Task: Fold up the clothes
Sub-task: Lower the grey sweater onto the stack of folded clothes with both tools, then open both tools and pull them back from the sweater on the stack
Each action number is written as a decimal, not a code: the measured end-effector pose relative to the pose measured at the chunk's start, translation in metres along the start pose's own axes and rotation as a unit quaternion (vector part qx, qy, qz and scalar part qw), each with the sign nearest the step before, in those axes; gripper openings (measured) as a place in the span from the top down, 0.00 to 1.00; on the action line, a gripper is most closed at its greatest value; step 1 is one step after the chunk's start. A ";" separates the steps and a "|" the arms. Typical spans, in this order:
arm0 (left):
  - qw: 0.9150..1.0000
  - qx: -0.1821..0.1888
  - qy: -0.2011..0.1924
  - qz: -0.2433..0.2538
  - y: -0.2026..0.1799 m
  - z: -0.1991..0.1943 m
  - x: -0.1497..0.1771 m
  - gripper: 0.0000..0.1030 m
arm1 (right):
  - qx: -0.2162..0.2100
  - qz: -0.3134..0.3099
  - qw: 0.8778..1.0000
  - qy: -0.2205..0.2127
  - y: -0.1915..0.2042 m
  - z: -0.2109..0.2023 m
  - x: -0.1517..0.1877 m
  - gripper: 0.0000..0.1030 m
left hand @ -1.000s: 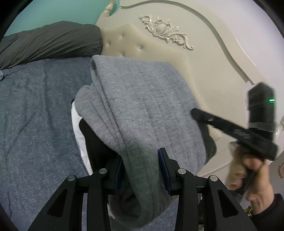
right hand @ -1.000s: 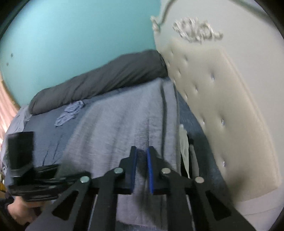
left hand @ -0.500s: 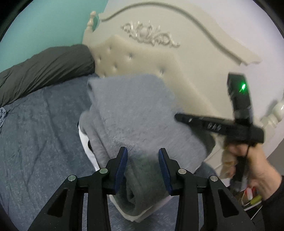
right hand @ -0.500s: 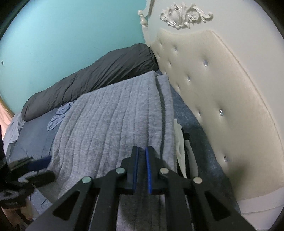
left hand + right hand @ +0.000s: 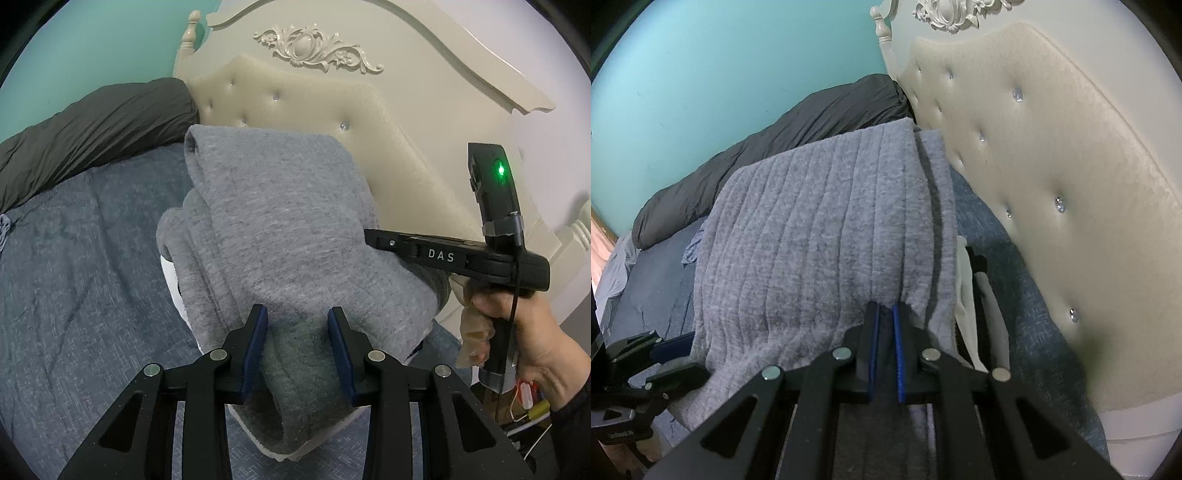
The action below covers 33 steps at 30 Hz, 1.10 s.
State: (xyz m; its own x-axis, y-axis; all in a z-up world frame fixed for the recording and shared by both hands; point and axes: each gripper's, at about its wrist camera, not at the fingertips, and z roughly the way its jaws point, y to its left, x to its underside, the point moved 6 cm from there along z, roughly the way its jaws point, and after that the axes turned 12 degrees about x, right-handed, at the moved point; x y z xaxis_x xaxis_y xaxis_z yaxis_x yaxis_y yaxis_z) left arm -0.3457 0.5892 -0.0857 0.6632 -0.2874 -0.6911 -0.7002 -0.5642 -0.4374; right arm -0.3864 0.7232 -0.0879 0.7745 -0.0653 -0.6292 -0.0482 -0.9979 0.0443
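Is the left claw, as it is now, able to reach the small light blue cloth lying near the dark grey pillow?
Probably not: the left claw is clamped on the folded grey knitted garment, and the light blue cloth lies well away across the blue bedcover.

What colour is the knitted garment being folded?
Heathered grey knit garment with ribbed lines and a darker stripe, clearest in the right wrist view.

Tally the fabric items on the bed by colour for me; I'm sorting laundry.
Grey: 1, the ribbed grey knit garment held up by both grippers.
Dark charcoal: 1, the rolled charcoal duvet.
White: 1, the white cloth under the knit.
Pale blue: 1, the crumpled pale blue rag.
Total: 4
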 end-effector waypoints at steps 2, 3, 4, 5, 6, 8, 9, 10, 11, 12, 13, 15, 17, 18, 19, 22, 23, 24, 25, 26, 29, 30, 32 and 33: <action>1.000 -0.003 -0.001 0.005 -0.002 -0.003 -0.001 0.64 | -0.008 0.008 1.000 0.004 -0.001 -0.006 -0.004 0.94; 1.000 -0.005 -0.003 0.007 -0.002 -0.003 -0.002 0.64 | -0.015 0.012 1.000 0.000 -0.002 -0.012 -0.008 0.94; 1.000 -0.006 -0.004 0.008 -0.003 -0.004 -0.003 0.64 | -0.023 0.016 1.000 -0.004 -0.003 -0.019 -0.013 0.94; 1.000 -0.008 -0.004 0.010 -0.003 -0.005 -0.004 0.64 | -0.030 0.020 0.999 -0.014 -0.003 -0.026 -0.016 0.94; 1.000 -0.009 -0.005 0.013 -0.004 -0.006 -0.004 0.64 | -0.036 0.025 0.999 -0.024 -0.002 -0.033 -0.022 0.94; 1.000 -0.010 -0.006 0.013 -0.002 -0.007 -0.004 0.64 | -0.051 0.031 0.997 -0.044 0.002 -0.048 -0.036 0.94; 1.000 -0.009 -0.007 0.010 -0.002 -0.006 -0.002 0.64 | -0.058 0.030 0.997 -0.046 0.005 -0.050 -0.042 0.94; 1.000 -0.008 -0.008 0.008 -0.001 -0.006 -0.001 0.64 | -0.058 0.024 0.997 -0.044 0.011 -0.052 -0.049 0.94; 1.000 -0.007 -0.009 0.006 0.000 -0.006 0.000 0.64 | -0.059 0.014 0.997 -0.040 0.017 -0.052 -0.055 0.94; 1.000 -0.007 -0.010 0.006 0.000 -0.006 0.001 0.64 | -0.059 0.007 0.998 -0.034 0.023 -0.049 -0.060 0.94; 1.000 -0.007 -0.009 0.007 -0.001 -0.006 0.001 0.64 | -0.057 0.001 0.998 -0.027 0.029 -0.045 -0.064 0.94; 1.000 -0.008 -0.008 0.010 -0.002 -0.006 0.002 0.64 | -0.050 -0.008 0.999 -0.015 0.036 -0.038 -0.072 0.94; 1.000 -0.007 -0.007 0.009 -0.001 -0.006 0.002 0.64 | -0.022 -0.010 1.000 0.006 0.034 -0.021 -0.077 0.94; 1.000 -0.006 -0.007 0.009 -0.001 -0.006 0.003 0.64 | -0.014 -0.004 1.000 0.019 0.031 -0.013 -0.078 0.94; 1.000 -0.005 -0.007 0.009 -0.001 -0.006 0.003 0.64 | -0.011 0.008 0.999 0.032 0.026 -0.003 -0.079 0.97; 1.000 -0.005 -0.008 0.014 -0.002 -0.006 0.002 0.65 | -0.007 0.019 0.999 0.042 0.019 0.014 -0.079 0.98; 1.000 -0.004 -0.008 0.016 -0.002 -0.005 0.002 0.65 | -0.002 0.017 0.999 0.047 0.018 0.021 -0.077 0.99; 1.000 -0.003 -0.009 0.014 -0.001 -0.005 0.001 0.65 | 0.001 0.018 0.999 0.051 0.016 0.026 -0.076 1.00; 1.000 -0.001 -0.009 0.014 -0.001 -0.005 0.001 0.65 | 0.003 0.020 0.998 0.056 0.015 0.031 -0.075 1.00; 1.000 0.001 -0.010 0.013 0.000 -0.005 0.002 0.65 | 0.003 0.027 0.998 0.061 0.012 0.038 -0.073 1.00; 1.000 0.002 -0.009 0.014 0.001 -0.003 0.001 0.65 | 0.020 0.025 0.997 0.074 0.009 0.051 -0.069 1.00; 1.000 0.002 -0.008 0.015 0.001 -0.002 0.001 0.65 | 0.029 0.019 0.996 0.076 0.009 0.051 -0.067 1.00; 1.000 0.002 -0.007 0.015 -0.001 -0.001 -0.001 0.65 | 0.038 0.011 0.996 0.077 0.010 0.047 -0.069 1.00; 1.000 0.002 -0.008 0.016 -0.002 -0.002 -0.001 0.65 | 0.036 0.007 0.997 0.072 0.011 0.041 -0.071 1.00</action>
State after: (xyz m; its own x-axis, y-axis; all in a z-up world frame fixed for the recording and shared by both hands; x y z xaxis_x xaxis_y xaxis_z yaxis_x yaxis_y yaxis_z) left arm -0.3448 0.5895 -0.0829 0.6365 -0.2930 -0.7135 -0.7220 -0.5519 -0.4174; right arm -0.4678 0.7167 -0.0746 0.8557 -0.0832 -0.5107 -0.1005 -0.9949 -0.0064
